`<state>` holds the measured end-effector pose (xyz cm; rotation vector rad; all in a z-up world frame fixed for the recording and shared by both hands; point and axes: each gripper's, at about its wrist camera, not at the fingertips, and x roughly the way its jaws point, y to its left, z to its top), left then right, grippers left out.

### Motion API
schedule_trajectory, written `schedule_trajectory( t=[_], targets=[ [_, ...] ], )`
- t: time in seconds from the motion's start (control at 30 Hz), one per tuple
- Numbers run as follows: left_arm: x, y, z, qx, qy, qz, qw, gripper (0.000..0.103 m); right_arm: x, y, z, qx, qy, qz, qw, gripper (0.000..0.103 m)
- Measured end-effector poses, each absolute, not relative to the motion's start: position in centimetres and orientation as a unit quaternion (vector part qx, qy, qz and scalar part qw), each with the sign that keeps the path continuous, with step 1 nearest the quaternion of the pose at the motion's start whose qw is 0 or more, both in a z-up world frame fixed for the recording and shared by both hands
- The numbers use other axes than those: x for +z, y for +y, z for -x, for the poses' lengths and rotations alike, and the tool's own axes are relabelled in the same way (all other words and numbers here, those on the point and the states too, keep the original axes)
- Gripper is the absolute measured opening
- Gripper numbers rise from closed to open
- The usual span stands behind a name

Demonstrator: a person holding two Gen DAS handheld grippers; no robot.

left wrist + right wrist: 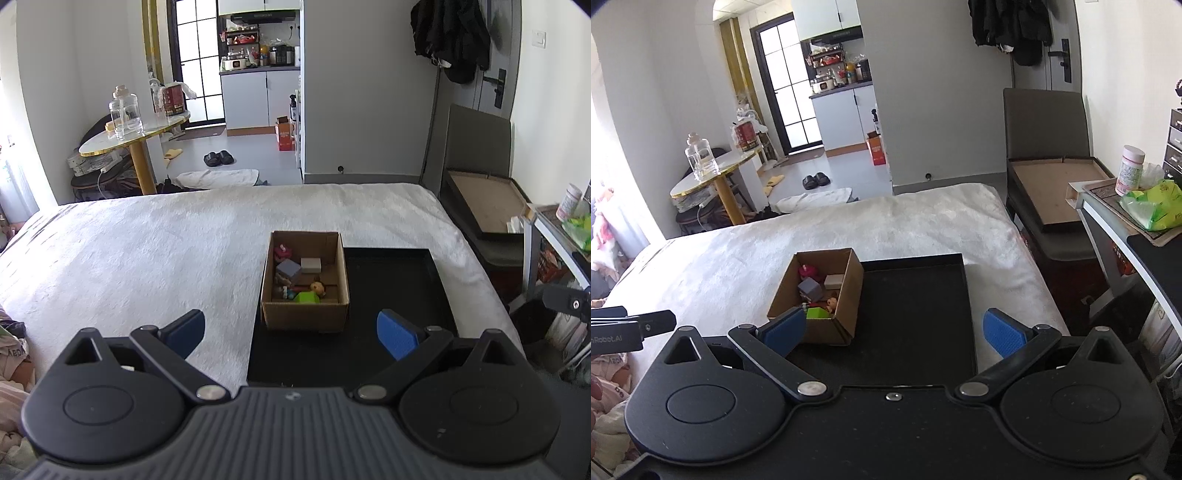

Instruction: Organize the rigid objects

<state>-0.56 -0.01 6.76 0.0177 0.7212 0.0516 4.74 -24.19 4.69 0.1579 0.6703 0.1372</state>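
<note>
Hovering over the bed, I have 2 grippers up and neither one holds anything. My left gripper (291,334) has its 2 blue-padded fingers spread wide, with nothing between them. My right gripper (895,334) is spread just as wide and equally bare.

Ahead of both sits 1 cardboard box (305,314) (849,295), open at the top, standing on the left part of 1 black tray (399,280) (923,295). That tray lies on the white blanket (147,251) (720,258), toward the bed's right side.

All the small rigid pieces I can see are inside the box. I count about 6: 1 pink-red toy (283,252) (807,272) at the far end, 1 beige block (311,264) (834,281) beside 1 grey-purple cube (289,270) (811,288), 1 green block (307,297) (817,313) nearest me, 1 small orange-headed figure (317,287) (832,303) just behind it, and 1 little multicoloured piece (286,291) at the left wall that I cannot make out.

From the right wrist view, my left finger pad (785,332) overlaps the box's near corner.
</note>
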Motion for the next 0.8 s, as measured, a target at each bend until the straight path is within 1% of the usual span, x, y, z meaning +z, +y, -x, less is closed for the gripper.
schedule_trajectory(
  t=[0.53,0.8],
  targets=[
    [5.4,0.5,4.5,0.017,0.349,-0.008,0.937,0.099,3.5,-23.7,-2.1,0.065,0.346,-0.089,0.932,0.103],
    [5.1,0.4,5.2,0.015,0.348,-0.010,0.937,0.099,2.9,-23.0,-1.4,0.067,0.353,-0.084,0.930,0.103]
  ],
)
